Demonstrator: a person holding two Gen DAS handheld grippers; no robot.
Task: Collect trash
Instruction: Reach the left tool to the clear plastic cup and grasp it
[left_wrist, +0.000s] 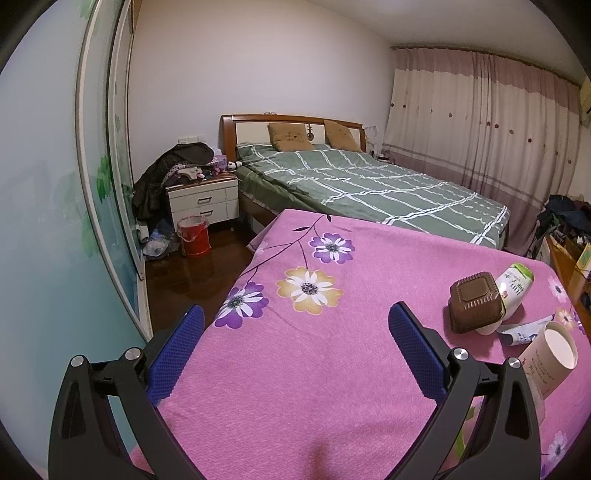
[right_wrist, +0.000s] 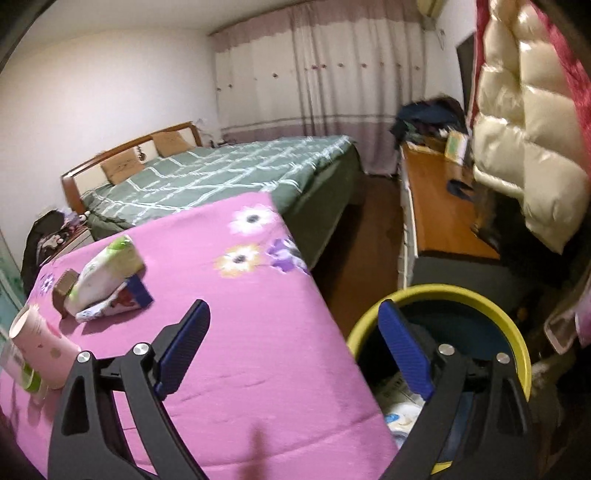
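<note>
On the pink flowered cloth (left_wrist: 295, 354) lie a brown plastic box (left_wrist: 475, 302), a white-and-green bottle (left_wrist: 514, 283), a squeezed tube (left_wrist: 524, 330) and a pale paper cup (left_wrist: 552, 358) on its side. My left gripper (left_wrist: 295, 317) hovers open over the cloth, left of this trash, holding nothing. In the right wrist view the same items show at the left: bottle (right_wrist: 110, 273), tube (right_wrist: 122, 302), brown box (right_wrist: 62, 291), cup (right_wrist: 37, 343). My right gripper (right_wrist: 295, 325) is open and empty, straddling the cloth's right edge and a yellow-rimmed bin (right_wrist: 513, 325) with wrappers inside.
A green checked bed (left_wrist: 369, 184) stands beyond the cloth. A red bucket (left_wrist: 193, 236) sits on the dark floor by a white nightstand (left_wrist: 203, 201). A wooden bench (right_wrist: 439, 221) and a hanging cream puffer jacket (right_wrist: 528, 129) are on the right.
</note>
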